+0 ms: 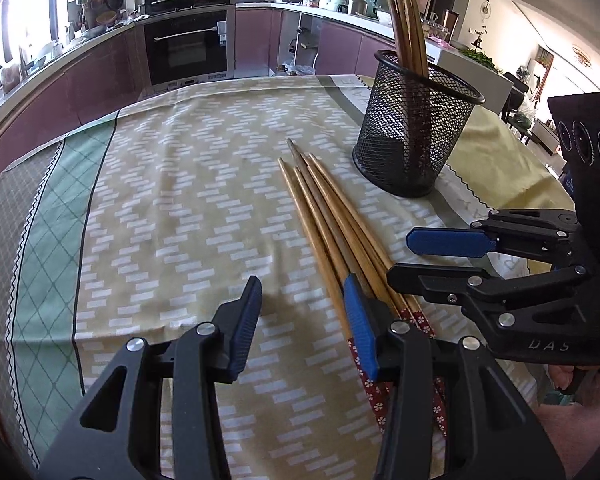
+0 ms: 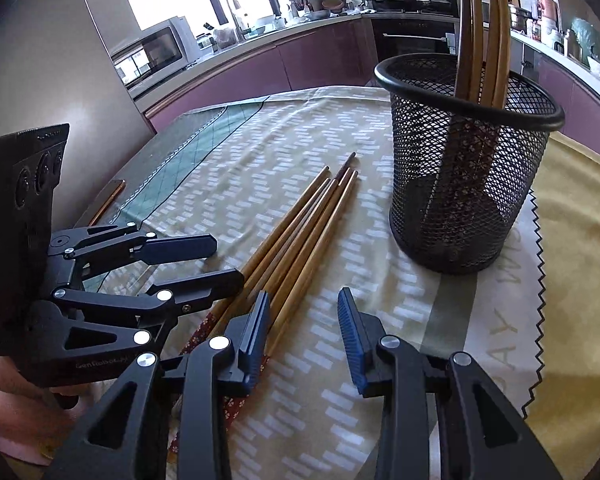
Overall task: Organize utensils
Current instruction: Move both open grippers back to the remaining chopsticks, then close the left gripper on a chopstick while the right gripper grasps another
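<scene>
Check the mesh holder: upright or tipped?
Upright. The mesh holder stands on its base on the tablecloth, rim up, chopsticks standing inside.

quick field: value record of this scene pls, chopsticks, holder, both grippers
loose chopsticks: bundle lying flat on the tablecloth, tips toward the holder
mesh holder: upright, black, right of the bundle
stored chopsticks: several standing in the holder
left hand-held gripper: open, empty, one finger over the bundle's patterned ends
right hand-held gripper: open, empty, beside the bundle
left to do: loose bundle not yet in holder
</scene>
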The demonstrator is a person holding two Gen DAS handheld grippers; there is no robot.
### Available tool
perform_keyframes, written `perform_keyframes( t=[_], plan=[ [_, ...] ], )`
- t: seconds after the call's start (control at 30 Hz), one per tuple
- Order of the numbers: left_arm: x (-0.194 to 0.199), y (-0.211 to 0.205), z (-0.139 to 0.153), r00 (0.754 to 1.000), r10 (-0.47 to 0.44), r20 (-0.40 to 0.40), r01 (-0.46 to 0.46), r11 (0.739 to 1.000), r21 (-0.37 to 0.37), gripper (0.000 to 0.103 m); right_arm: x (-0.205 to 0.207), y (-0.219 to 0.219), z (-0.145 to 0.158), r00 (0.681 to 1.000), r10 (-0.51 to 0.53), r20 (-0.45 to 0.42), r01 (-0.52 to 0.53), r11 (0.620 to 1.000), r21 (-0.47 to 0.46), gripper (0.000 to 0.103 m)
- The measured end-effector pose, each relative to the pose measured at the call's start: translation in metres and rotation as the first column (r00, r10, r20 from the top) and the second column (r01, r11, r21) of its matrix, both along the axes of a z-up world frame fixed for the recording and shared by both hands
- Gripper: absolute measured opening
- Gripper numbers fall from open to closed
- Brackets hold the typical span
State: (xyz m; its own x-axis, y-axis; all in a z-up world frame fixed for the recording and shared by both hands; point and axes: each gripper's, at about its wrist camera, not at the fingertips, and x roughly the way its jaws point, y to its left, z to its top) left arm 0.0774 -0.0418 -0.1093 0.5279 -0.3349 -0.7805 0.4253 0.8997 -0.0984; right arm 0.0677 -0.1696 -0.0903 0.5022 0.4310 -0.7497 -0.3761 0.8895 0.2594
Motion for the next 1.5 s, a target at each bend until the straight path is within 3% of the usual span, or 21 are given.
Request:
perform_keyframes(
  t=[0.17, 0.57, 0.77, 0.87, 0.9, 1.1, 1.5],
  plan=[
    [-0.001, 0.001, 0.001, 1.000, -0.004, -0.003, 0.004, 1.000, 0.005, 0.039, -0.001, -0.005, 0.000, 1.000, -0.011, -0.004, 0.011, 1.000, -0.021, 0.024],
    [0.011, -0.006, 0.001, 1.000, -0.005, 0.005, 0.005, 0.999, 0.049, 0.037, 0.006, -0.002, 0.000, 0.999, -0.035, 0.001, 0.035, 0.997, -0.066, 0.023],
    [0.021, -0.012, -0.001, 1.000, -0.006, -0.002, 0.006, 0.998, 0.062, 0.026, 0.014, 0.004, -0.001, 0.999, -0.048, 0.018, 0.049, 0.994, -0.093, 0.023],
    [0.026, -0.013, -0.001, 1.000, 0.006, -0.009, -0.005, 0.998, 0.055, 0.016, 0.019, 0.005, -0.002, 0.998, -0.063, 0.020, 0.065, 0.994, -0.090, 0.019],
    [0.028, -0.013, -0.001, 1.000, 0.009, -0.014, -0.008, 0.999, 0.047, 0.011, 0.019, 0.004, -0.002, 0.997, -0.069, 0.019, 0.070, 0.994, -0.086, 0.016],
    [0.028, -0.012, -0.002, 0.999, 0.030, -0.018, -0.030, 0.999, 0.020, 0.008, 0.018, -0.007, -0.003, 0.996, -0.091, -0.005, 0.091, 0.996, -0.026, 0.007],
    [0.016, 0.005, 0.010, 0.999, 0.043, -0.020, -0.044, 0.998, -0.046, 0.007, 0.007, -0.023, 0.008, 0.996, -0.094, 0.001, 0.094, 0.994, 0.054, 0.006]
  ],
)
